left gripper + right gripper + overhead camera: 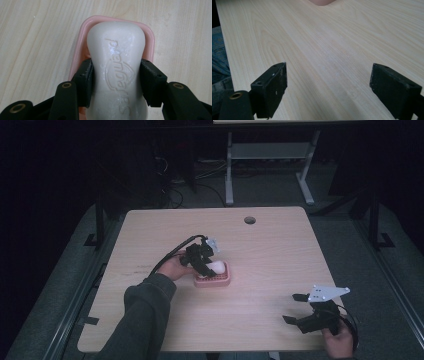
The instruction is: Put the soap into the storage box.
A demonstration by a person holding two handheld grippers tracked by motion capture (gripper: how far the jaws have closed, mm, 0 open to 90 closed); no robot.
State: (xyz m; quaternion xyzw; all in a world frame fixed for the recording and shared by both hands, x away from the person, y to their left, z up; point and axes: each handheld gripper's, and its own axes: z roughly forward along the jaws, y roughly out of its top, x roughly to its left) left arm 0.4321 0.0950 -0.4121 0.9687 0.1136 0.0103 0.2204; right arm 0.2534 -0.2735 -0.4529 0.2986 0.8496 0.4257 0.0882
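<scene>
Left gripper (pixel 116 82) clamped on a white bar of soap (pixel 116 72), jaws pressing its two long sides at the narrowed waist. The soap sits over a pink soap dish (pixel 150 37); whether its underside touches the dish or is held just above it cannot be told. In the high view the dish (pixel 220 281) lies near the middle of the tabletop (pixel 280 250), the left gripper (pixel 202 260) over its left end, with the pale soap (pixel 216 266) showing beside the jaws.

Right gripper (pixel 328 87) wide open, nothing between the jaws, pointing across bare wood. In the high view it (pixel 300 310) sits near the front right edge, well apart from the dish.

Risks, as judgement:
- The soap is smooth and rounded; the grip sits on a curved waist, so it could squirt forward or back if the squeeze tightens or the hand tilts.
- The pads bite near the soap's rear half, so the front end may droop when lifted.
- The dish looks light and nothing holds it down. If the soap sticks to it, the dish may lift or skid.
- The jaw tips are close to the dish rim and may catch it on the way up or down.
</scene>
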